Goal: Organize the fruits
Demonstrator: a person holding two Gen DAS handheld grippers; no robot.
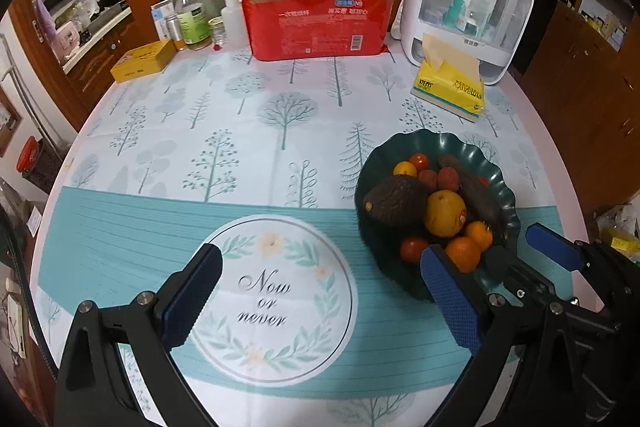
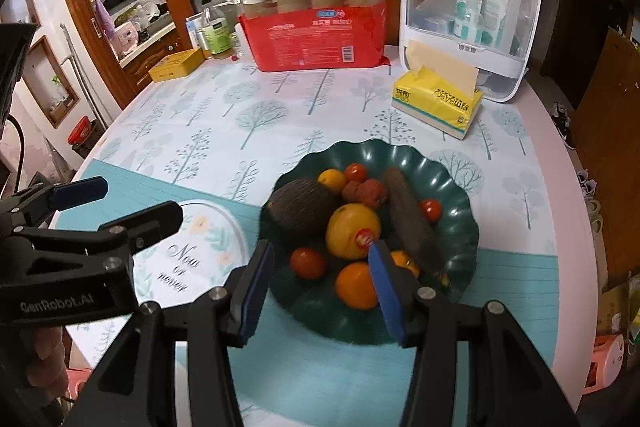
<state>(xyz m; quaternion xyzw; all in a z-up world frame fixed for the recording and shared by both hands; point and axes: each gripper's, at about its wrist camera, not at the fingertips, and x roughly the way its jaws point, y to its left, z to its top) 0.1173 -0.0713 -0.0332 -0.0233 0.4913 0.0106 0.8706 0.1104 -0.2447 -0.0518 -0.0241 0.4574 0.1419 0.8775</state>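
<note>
A dark green scalloped plate (image 1: 440, 141) (image 2: 460, 187) holds the fruit. On it lie an avocado (image 1: 394, 201) (image 2: 300, 205), a yellow citrus with a sticker (image 1: 444, 213) (image 2: 352, 231), a long dark brown fruit (image 1: 476, 195) (image 2: 408, 215), lychees (image 2: 366, 193), cherry tomatoes (image 2: 307, 263) and small oranges (image 1: 462, 253) (image 2: 356, 285). My right gripper (image 2: 320, 251) (image 1: 524, 247) hovers over the plate's near edge, open, nothing between its pads. To the left of the plate, above the "Now or never" print (image 1: 264, 295), my left gripper (image 1: 320, 253) (image 2: 142, 197) is wide open and empty.
At the back of the table stand a red pack of paper cups (image 1: 316, 27) (image 2: 316, 35), a white storage box (image 1: 468, 11) (image 2: 468, 15), a yellow tissue pack (image 1: 448, 87) (image 2: 436, 103), a yellow tin (image 1: 142, 61) and bottles (image 1: 192, 19). The round table's edge curves close on both sides.
</note>
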